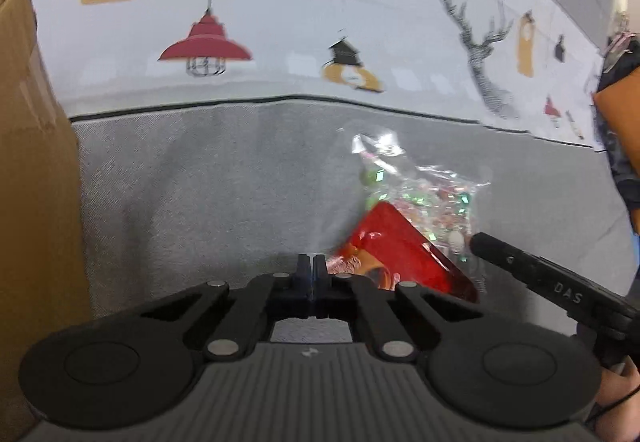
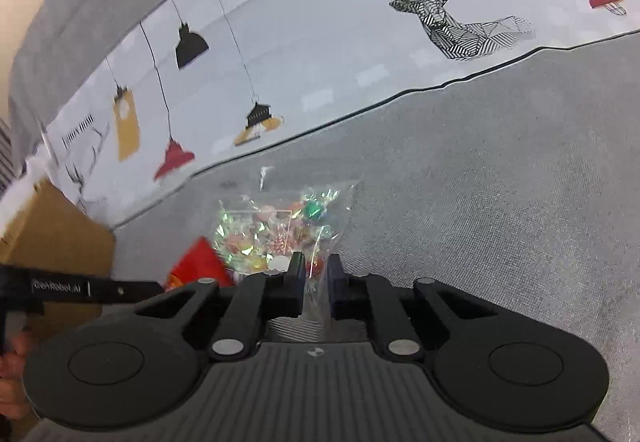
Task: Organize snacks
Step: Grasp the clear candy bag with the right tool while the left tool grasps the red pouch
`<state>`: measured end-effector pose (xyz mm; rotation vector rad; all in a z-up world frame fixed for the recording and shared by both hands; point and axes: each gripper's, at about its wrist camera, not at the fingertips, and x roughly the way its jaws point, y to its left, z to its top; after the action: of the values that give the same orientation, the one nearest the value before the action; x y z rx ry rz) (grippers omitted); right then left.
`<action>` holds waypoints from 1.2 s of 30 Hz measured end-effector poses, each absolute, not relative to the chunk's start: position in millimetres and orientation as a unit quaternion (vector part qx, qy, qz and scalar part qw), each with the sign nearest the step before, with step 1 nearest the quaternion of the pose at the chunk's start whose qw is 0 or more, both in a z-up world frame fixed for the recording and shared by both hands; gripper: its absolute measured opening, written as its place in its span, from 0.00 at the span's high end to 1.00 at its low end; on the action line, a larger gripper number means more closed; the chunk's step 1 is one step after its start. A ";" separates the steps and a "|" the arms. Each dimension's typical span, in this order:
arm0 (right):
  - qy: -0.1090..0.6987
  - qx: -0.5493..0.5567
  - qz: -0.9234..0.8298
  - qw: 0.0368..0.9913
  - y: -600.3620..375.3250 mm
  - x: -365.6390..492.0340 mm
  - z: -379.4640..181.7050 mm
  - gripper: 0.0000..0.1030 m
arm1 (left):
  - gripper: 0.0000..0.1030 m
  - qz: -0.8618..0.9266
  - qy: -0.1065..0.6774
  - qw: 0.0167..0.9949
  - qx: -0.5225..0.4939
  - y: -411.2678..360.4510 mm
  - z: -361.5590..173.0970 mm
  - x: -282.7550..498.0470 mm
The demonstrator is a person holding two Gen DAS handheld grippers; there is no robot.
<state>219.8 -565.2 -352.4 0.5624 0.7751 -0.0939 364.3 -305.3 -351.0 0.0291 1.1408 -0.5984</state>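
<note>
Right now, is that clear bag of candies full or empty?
Partly full: the clear bag shows many colourful wrapped candies bunched inside, and its flat empty end runs between the right gripper fingers.
</note>
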 end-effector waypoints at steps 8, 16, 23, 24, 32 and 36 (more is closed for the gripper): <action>0.346 0.253 -0.043 0.903 -566.8 203.3 -331.6 0.92 | 0.64 -0.294 0.603 0.740 -0.045 -310.8 -355.6 353.9; 0.361 0.272 -0.062 0.890 -590.9 182.8 -333.8 0.81 | 0.00 -0.247 0.631 0.732 -0.072 -346.3 -369.0 331.6; 0.369 0.280 -0.048 0.885 -598.7 173.4 -356.1 0.35 | 0.33 -0.217 0.550 0.804 0.056 -379.0 -364.9 305.3; 0.368 0.265 -0.051 0.890 -594.1 175.0 -356.7 0.40 | 0.44 -0.222 0.542 0.809 0.054 -374.2 -363.0 304.9; 0.361 0.237 -0.060 0.900 -580.7 182.8 -350.6 1.00 | 0.87 -0.224 0.563 0.795 -0.005 -329.7 -351.3 319.5; 0.328 0.244 -0.059 0.911 -582.4 173.5 -330.1 1.00 | 0.92 -0.224 0.578 0.783 -0.044 -322.4 -354.1 320.3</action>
<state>173.5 -582.4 -330.1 0.5025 0.6762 -0.1214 320.3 -322.4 -354.1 -0.0950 1.2478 -0.4827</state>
